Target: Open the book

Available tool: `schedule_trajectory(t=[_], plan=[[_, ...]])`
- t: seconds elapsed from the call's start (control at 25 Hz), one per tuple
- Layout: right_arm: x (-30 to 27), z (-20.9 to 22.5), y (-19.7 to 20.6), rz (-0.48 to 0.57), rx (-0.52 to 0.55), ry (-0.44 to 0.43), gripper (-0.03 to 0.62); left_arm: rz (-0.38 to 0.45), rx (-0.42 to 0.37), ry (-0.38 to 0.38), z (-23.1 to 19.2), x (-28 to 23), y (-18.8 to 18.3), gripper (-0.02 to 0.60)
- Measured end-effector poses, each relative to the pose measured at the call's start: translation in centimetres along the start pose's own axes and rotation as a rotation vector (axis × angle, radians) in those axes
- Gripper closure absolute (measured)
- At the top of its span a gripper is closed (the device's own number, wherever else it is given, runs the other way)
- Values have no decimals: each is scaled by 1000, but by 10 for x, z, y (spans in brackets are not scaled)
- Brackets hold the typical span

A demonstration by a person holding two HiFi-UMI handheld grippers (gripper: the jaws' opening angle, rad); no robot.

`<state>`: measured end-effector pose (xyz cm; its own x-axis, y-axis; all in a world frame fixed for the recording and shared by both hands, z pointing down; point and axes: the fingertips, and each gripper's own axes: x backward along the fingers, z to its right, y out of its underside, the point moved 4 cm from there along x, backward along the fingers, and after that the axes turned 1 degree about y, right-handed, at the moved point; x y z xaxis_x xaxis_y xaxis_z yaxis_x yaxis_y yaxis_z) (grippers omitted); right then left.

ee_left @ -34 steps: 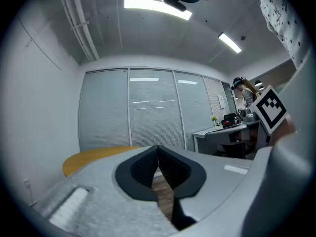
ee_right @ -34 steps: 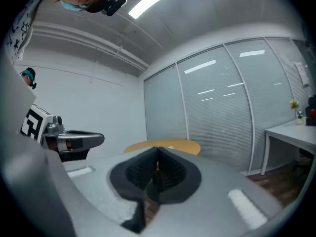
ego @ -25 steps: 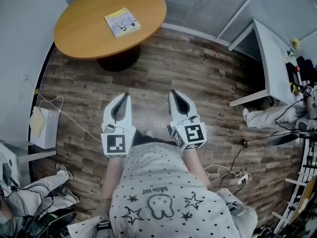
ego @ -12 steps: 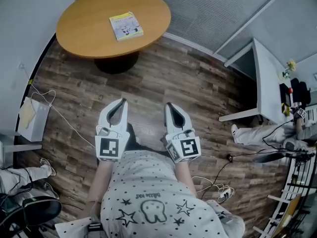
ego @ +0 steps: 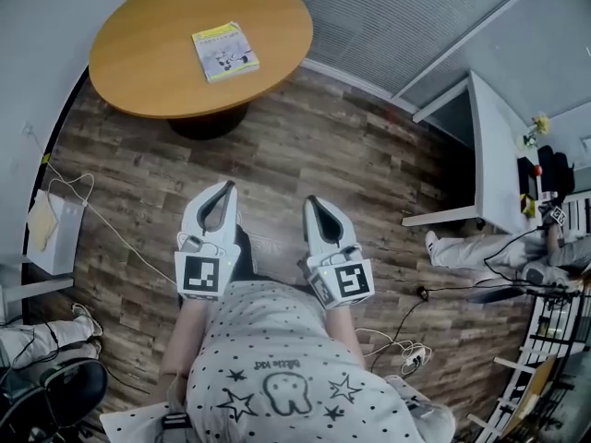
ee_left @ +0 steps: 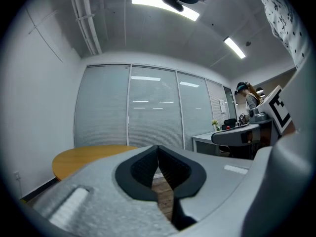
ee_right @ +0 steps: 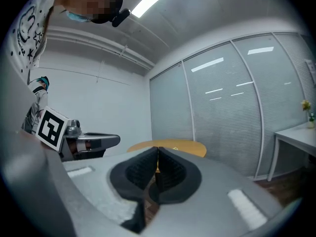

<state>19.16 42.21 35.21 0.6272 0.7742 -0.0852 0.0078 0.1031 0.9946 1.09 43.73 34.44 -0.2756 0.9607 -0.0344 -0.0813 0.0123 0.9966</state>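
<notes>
Head view showed the closed book [ego: 225, 51] lying flat on the round wooden table [ego: 138, 77], well apart from the left tool [ego: 230, 186] and the right tool [ego: 308, 201], both held side by side over the plank floor [ego: 351, 155], each with its jaws pressed together on nothing.

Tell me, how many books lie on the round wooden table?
1. A thin yellow-and-white book lies closed near the middle of the round orange-brown wooden table. Nearly all the tabletop shows; another is unlikely.
</notes>
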Motion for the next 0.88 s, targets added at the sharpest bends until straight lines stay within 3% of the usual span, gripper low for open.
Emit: schedule_trajectory(t=[0.44,0.88], plan=[[-103,55,-22,-36,-1,37,589,-26,53,50,-61,-107,-5,571],[-187,69,-23,-57,-16,61,589,-71,100,71,-127,-164,8,572]])
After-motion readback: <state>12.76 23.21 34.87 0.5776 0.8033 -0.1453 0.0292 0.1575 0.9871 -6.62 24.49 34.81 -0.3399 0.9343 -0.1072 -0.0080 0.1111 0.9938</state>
